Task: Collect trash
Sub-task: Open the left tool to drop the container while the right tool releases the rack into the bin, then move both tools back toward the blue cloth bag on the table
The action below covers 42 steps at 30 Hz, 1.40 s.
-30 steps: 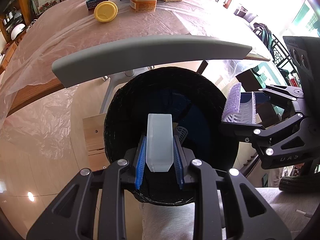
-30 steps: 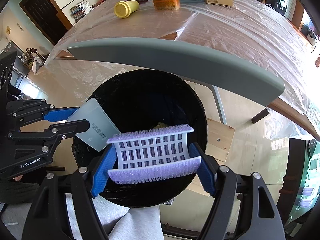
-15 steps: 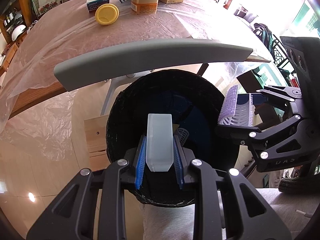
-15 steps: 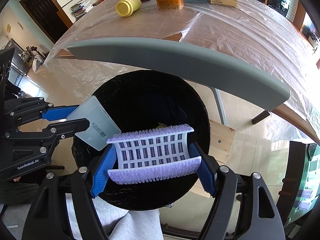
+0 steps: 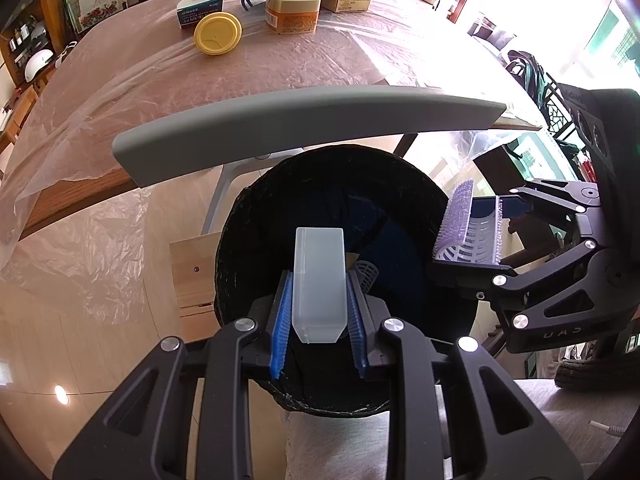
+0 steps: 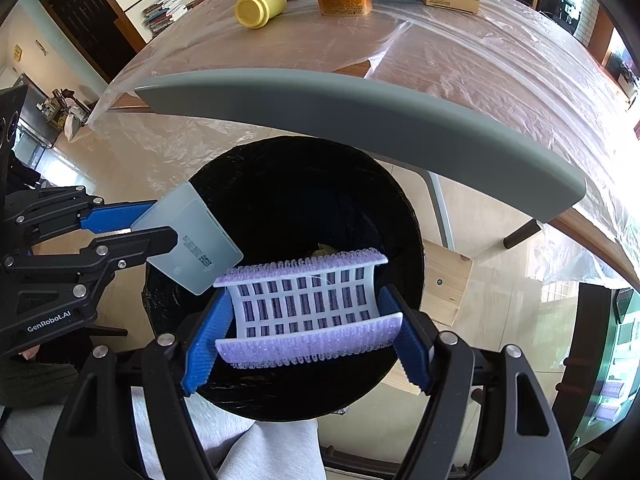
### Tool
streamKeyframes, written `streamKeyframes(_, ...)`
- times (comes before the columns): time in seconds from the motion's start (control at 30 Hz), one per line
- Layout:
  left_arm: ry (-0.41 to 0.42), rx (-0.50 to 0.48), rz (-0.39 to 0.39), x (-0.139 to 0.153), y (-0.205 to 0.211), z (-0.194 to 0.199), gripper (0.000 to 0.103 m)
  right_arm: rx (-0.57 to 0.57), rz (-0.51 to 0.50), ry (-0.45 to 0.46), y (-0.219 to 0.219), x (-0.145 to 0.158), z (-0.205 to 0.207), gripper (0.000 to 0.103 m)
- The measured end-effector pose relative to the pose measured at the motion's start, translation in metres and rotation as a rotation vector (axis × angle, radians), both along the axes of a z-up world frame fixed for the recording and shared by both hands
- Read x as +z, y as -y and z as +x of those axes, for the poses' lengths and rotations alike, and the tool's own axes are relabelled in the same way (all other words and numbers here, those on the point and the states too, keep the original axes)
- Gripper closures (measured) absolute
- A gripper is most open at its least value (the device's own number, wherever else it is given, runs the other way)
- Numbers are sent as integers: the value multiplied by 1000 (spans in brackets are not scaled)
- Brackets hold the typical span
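My left gripper [image 5: 319, 312] is shut on a frosted translucent plastic case [image 5: 319, 280] and holds it over the open black bin [image 5: 256, 240]. The case also shows in the right wrist view [image 6: 188, 240], at the bin's left rim [image 6: 408, 216]. My right gripper [image 6: 306, 332] is shut on a purple-and-white bristled hair roller piece [image 6: 306, 308] above the bin's near side. In the left wrist view the roller piece [image 5: 468, 228] sits at the bin's right rim. Some items lie deep inside the bin, dim.
A grey chair back [image 5: 304, 120] curves just beyond the bin. Behind it a plastic-covered table [image 5: 120, 80] holds a yellow bottle [image 5: 218, 34], an orange jar [image 5: 294, 12], boxes and a blue bag. A wooden block [image 6: 446, 284] lies beside the bin on the floor.
Both grippers have drifted slightly nearer over the bin while still holding their items. The roller has moved a little inward toward the bin rim.
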<state>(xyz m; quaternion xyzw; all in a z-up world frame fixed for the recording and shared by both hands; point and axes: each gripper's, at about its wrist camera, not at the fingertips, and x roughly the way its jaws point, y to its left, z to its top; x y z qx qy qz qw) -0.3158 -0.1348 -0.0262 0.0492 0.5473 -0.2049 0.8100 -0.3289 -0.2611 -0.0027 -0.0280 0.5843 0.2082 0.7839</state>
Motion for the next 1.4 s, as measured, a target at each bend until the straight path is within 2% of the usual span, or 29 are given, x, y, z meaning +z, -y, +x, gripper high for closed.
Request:
streamKeyframes(0.37, 5, -4, -3, 1, 0, 1, 75, -17, -5, -3, 2, -5, -2, 30)
streamKeyframes(0.47, 14, -6, -55, 5, -3, 1, 74, -27, -11, 29, 3, 0, -3, 27)
streamKeyframes(0.5, 27, 6, -57, 8, -4, 1, 60, -29, -13, 36, 4, 1, -3, 19)
streamKeyframes(0.53, 44, 20, -56, 12, -6, 1, 48, -35, -10, 46, 6, 4, -3, 15)
streamKeyframes(0.57, 69, 33, -60, 17, -8, 0, 30, -44, 0, 59, 8, 9, -4, 12)
streamKeyframes(0.73, 111, 47, -84, 32, -13, 2, 29, -81, 56, 114, 22, 34, -8, 10)
streamKeyframes(0.83, 132, 57, -117, 43, -16, 2, 29, -120, 81, 181, 33, 57, -8, 10)
streamKeyframes(0.87, 150, 61, -127, 49, -16, 3, 27, -132, 89, 209, 36, 65, -7, 8)
streamKeyframes(0.97, 221, 84, -142, 67, -19, 4, 11, -158, 113, 288, 45, 89, -2, 4)
streamKeyframes(1.07, 273, 106, -129, 80, -20, 16, 8, -161, 140, 338, 43, 112, 16, 4)
streamKeyframes(1.2, 299, 128, -101, 83, -20, 38, 8, -177, 201, 341, 36, 130, 53, 4)
streamKeyframes(1.4, 327, 134, -33, 81, -22, 71, 8, -219, 211, 282, 18, 125, 113, 4)
